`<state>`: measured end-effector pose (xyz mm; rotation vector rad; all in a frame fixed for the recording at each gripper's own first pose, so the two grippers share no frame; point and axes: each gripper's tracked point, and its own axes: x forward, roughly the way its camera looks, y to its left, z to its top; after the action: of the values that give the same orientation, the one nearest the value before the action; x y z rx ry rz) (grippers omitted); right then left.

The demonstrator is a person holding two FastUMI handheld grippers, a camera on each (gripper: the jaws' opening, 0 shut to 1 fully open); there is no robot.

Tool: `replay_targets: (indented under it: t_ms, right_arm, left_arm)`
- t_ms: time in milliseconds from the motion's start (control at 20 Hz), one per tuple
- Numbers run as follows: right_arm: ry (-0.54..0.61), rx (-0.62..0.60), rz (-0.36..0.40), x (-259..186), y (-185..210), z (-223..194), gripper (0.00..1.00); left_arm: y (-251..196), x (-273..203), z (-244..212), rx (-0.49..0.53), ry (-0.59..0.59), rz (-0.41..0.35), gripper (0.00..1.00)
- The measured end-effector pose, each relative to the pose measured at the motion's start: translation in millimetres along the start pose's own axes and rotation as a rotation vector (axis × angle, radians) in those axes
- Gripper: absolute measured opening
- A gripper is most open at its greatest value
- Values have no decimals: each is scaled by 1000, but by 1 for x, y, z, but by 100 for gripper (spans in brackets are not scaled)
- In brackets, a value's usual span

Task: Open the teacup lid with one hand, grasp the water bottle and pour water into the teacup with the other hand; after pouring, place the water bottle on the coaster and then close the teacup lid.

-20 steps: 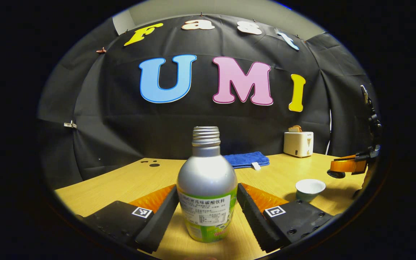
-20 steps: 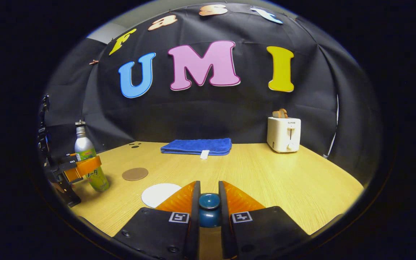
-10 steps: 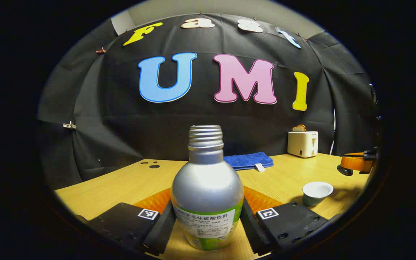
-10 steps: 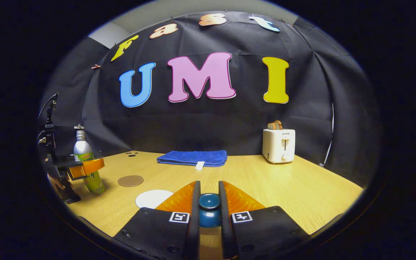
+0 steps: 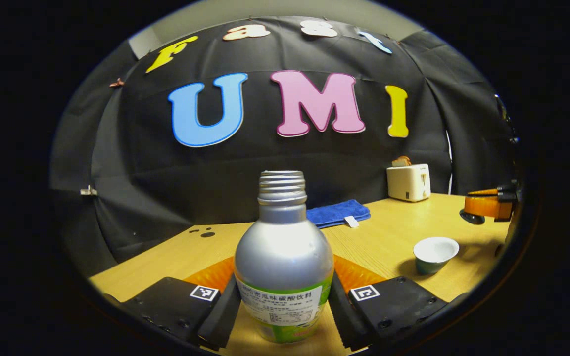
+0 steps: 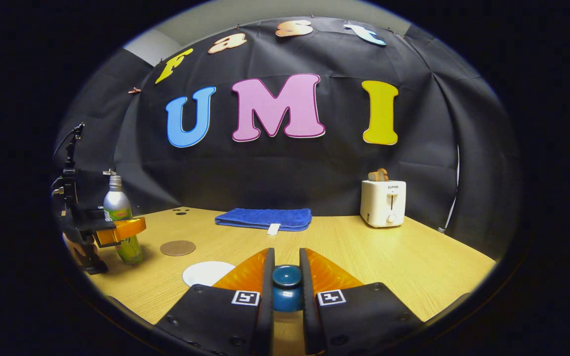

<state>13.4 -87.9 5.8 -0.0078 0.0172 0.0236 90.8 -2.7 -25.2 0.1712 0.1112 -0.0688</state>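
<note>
Table [image 6: 413, 257]: wooden, light; its far edge is set against the black cloth wall [image 6: 285, 173]. Broad bare room is seen on the right half in the right gripper view, between the near edge and the toaster [image 6: 383, 202].

Towel [image 6: 263, 218]: blue, folded, laid at the far middle, near the wall.

Bottle [image 5: 283, 257]: silver with a green label, uncapped, upright. It is clamped at the body between both fingers of the left gripper [image 5: 282, 309]. In the right gripper view the bottle [image 6: 119, 217] is seen at the far left, near the table's left edge. Its contents cannot be told.

Coaster [image 6: 178, 247]: round, brown, bare, just right of the bottle.

White disc [image 6: 208, 273]: flat, near the coaster, on the near side.

Teacup [image 5: 435, 253]: open, white inside, dark outside, placed at the right in the left gripper view, with open table all round. Whether anything is in it cannot be told.

Lid [image 6: 287, 289]: dark blue, with a round knob, gripped between the fingers of the right gripper [image 6: 287, 296], held apart from the teacup.
</note>
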Motion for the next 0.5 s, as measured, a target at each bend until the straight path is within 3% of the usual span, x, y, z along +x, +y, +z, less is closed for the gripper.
replay_targets:
  t_ms: [250, 500]
  right_arm:
    - [-3, 0, -15, 0, -6, 1, 28]
    - [-4, 1, -11, 0, -9, 1, 28]
  left_arm:
    - [-15, 20, 22, 334, -20, -63, 82]
    - [-46, 38, 28, 646, -9, -174, 82]
